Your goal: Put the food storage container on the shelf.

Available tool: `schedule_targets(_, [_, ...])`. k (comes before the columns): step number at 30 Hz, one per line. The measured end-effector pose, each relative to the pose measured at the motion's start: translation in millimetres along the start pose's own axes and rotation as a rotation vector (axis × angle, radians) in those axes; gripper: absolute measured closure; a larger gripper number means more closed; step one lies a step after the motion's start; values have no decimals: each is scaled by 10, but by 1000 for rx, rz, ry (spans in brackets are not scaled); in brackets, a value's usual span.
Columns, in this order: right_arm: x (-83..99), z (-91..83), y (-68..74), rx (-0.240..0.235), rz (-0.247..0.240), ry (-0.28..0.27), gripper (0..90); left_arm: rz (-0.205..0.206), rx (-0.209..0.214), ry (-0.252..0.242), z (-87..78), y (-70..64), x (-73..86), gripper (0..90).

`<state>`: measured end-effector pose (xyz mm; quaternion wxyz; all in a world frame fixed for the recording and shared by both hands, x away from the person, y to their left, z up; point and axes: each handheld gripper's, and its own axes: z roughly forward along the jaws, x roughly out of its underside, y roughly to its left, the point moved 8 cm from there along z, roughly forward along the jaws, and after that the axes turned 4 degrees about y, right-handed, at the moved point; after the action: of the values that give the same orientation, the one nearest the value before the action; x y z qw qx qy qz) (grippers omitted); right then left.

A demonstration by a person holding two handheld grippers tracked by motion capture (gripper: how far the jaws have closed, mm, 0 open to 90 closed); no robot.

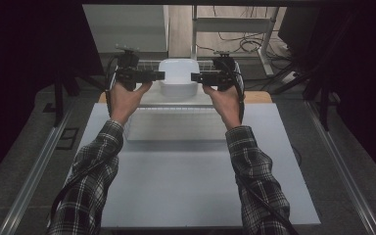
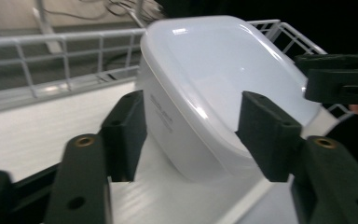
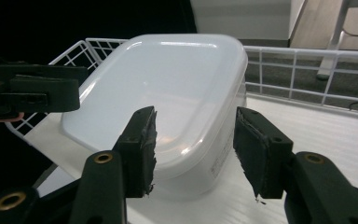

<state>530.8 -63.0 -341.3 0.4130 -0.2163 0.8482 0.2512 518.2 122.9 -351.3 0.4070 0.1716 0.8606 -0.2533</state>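
White container (image 1: 178, 74) | between both grippers' fingers (image 2: 265, 133); contact unclear

The white container (image 2: 223, 79) looks like smooth, glossy plastic with bright highlights. The basket (image 3: 303, 74) is white-coated wire. The right gripper (image 3: 193, 149) has matt black pads (image 3: 142, 149), rough and frayed along their edges. The sleeves (image 1: 95, 181) are checked cloth.

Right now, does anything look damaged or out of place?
Yes: in the right gripper view, the black pads of the right gripper look frayed and torn along their edges. The white container looks intact, standing upright between both open grippers.
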Motion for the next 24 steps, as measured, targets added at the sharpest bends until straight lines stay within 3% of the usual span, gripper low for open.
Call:
schedule_targets(3, [-19, -14, -2, 19, -39, -9, 376, 24, 34, -38, -32, -72, -22, 321])
schedule_targets(4, [-22, -29, 4, 14, -68, -18, 286, 35, 49, -42, -46, -95, -24, 264])
schedule_targets(5, [-22, -29, 4, 14, -68, -18, 286, 45, 63, -40, -58, -118, -18, 264])
schedule_targets(6, [-15, -45, 12, -6, -79, -31, 204, 53, 71, -40, -67, -138, -11, 182])
schedule_targets(10, [26, -70, 32, -34, -93, -42, 98, 102, 84, -20, -80, -223, 80, 131])
schedule_targets(14, [153, -110, 68, -15, -155, -34, 30, 157, 106, -1, -66, -319, 235, 65])
schedule_targets(19, [224, -157, 121, -45, -163, -38, 8, 182, 113, 2, -56, -383, 333, 50])
schedule_targets(24, [316, -215, 184, -59, -188, -41, 4, 233, 106, 5, -96, -430, 446, 42])
